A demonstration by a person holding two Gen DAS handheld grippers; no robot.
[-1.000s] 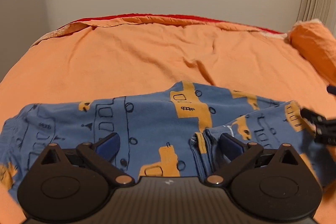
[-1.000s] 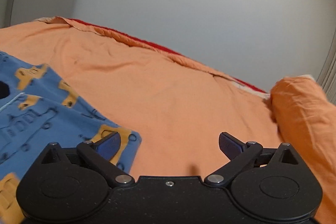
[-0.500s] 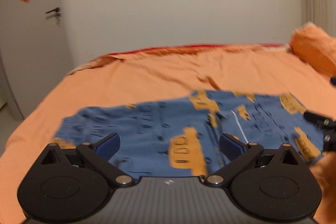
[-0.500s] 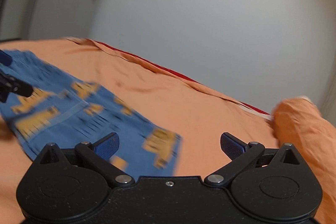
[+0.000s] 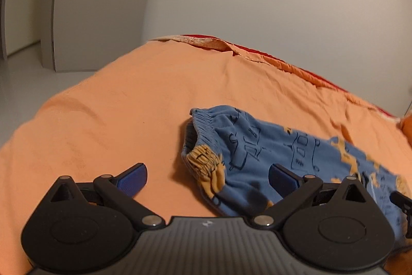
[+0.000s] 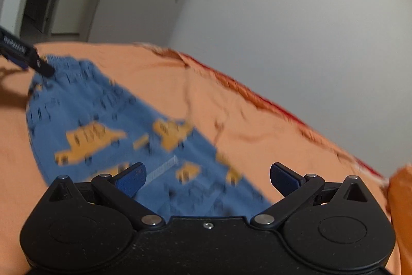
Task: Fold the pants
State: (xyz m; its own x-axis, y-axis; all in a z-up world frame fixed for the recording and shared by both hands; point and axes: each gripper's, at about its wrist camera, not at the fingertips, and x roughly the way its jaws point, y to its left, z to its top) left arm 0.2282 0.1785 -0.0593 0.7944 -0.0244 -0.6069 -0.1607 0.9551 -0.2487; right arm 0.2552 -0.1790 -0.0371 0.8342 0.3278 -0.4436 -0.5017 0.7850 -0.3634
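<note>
Blue pants (image 5: pixel 278 146) printed with orange vehicles lie folded on the orange bedsheet (image 5: pixel 128 105). Their gathered waistband end (image 5: pixel 203 135) points left in the left wrist view. My left gripper (image 5: pixel 207 175) stands open, its right finger over the waistband end and its left finger over bare sheet. In the right wrist view the pants (image 6: pixel 108 125) stretch from the far left to under my right gripper (image 6: pixel 208 175), which is open above the near end of the cloth. The left gripper's tip (image 6: pixel 31 58) shows at the waistband end there. Neither gripper holds cloth.
An orange pillow (image 6: pixel 401 197) lies at the bed's right. The bed's left edge drops to a pale floor (image 5: pixel 23 74). A white door (image 5: pixel 103 1) with a handle and a wall stand behind the bed. A red mattress edge (image 5: pixel 319 76) shows along the far side.
Both grippers have swung left. The left one now looks at the waistband end instead of the middle of the pants, and the right one has moved over the cloth. Both stayed open.
</note>
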